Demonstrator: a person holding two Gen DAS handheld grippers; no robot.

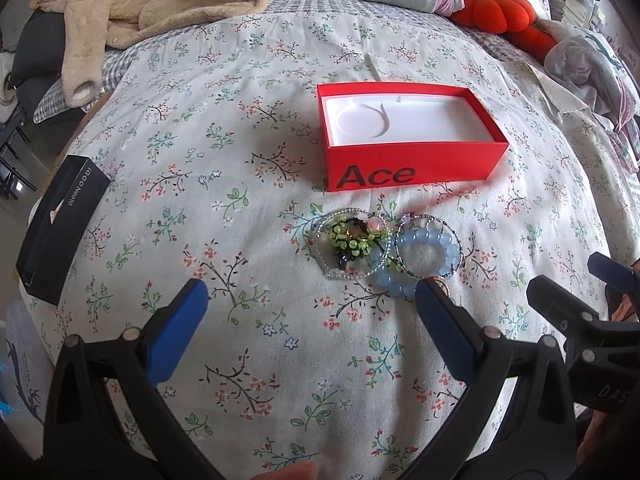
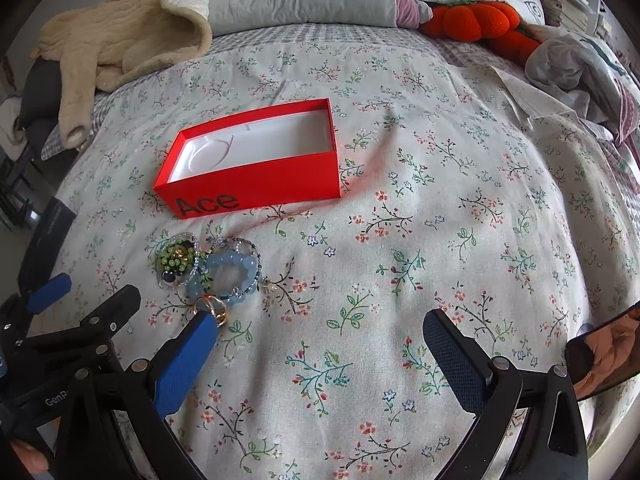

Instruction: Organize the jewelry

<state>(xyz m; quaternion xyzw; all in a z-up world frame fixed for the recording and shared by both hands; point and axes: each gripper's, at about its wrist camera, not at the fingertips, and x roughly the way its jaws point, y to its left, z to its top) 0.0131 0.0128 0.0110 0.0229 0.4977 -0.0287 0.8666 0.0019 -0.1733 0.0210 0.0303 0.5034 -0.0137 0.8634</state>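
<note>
Both grippers, left (image 1: 310,298) and right (image 2: 320,330), are held spread above tangled beaded bracelets (image 1: 384,248) near open red cardboard box (image 1: 412,160).

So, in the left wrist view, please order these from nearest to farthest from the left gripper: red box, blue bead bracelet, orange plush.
From the left gripper:
1. Blue bead bracelet, just ahead, by its right finger.
2. Red box, behind the jewelry.
3. Orange plush, far right, by the pillows.

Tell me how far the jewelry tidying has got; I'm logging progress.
Nothing looks done: the red box on the bedspread holds no jewelry. Nothing is in hand: left gripper and right gripper are both open. Left to do: the blue bead bracelet, green bead piece and gold rings lie heaped before the box.
</note>
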